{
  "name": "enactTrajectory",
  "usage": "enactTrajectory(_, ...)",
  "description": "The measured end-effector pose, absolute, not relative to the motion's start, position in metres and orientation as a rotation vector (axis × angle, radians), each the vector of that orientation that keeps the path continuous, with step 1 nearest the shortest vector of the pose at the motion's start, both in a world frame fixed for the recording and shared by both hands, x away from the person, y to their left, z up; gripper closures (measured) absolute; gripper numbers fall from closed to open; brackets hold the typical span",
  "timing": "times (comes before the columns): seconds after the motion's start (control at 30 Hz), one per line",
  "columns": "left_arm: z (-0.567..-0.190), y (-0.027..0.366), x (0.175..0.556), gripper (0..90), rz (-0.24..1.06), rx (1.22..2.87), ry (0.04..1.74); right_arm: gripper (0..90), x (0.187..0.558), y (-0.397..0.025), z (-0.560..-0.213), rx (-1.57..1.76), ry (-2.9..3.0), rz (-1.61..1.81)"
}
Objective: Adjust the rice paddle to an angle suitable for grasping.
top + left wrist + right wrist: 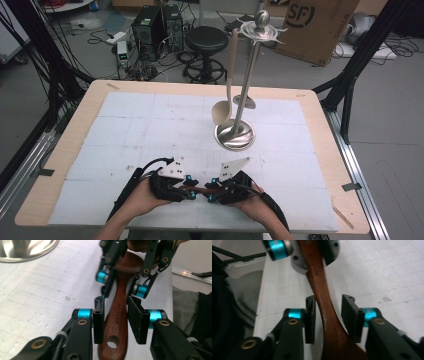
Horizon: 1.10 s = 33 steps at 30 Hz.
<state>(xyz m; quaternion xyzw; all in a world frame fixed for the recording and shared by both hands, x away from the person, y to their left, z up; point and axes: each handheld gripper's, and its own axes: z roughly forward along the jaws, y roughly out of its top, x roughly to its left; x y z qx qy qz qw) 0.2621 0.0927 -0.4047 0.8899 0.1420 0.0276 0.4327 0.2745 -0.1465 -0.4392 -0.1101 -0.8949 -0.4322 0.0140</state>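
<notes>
The spoon (117, 315) is dark reddish wood, smooth with a soft sheen. Both grippers have matt black plastic jaws, their pads (136, 320) ribbed and rough, with glossy blue metal collars (295, 313). The utensil stand (235, 134) is polished, mirror-bright metal; a matt cream ladle (222, 111) hangs there. The table (320, 125) is pale wood under matt white gridded sheets (150, 125).

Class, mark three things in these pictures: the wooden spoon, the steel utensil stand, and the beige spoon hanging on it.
wooden spoon (116, 312), left gripper view, middle of its handle.
steel utensil stand (235, 135), high view, its round base.
beige spoon (221, 112), high view, its bowl.
</notes>
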Motion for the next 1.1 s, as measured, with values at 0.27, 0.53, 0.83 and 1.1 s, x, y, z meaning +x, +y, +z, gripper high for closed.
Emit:
enactTrajectory(0.27, -0.403, 0.102, 0.267, 55.8, 0.070, 2.183, 0.407, 74.5, 0.274, -0.148, -0.438, -0.356, -2.760, -1.336)
enactTrajectory(0.53, -0.403, 0.110, 0.270, 48.2, 0.087, 2.168, 0.461, 75.0, 0.276, -0.154, -0.434, -0.401, -2.732, -1.388)
enactTrajectory(0.83, -0.403, 0.111, 0.271, 56.1, 0.087, 2.160, 0.465, 75.2, 0.276, -0.158, -0.430, -0.427, -2.720, -1.450)
enactTrajectory(1.1, -0.402, 0.111, 0.271, 60.2, 0.073, 2.149, 0.464, 75.0, 0.276, -0.158, -0.430, -0.436, -2.707, -1.442)
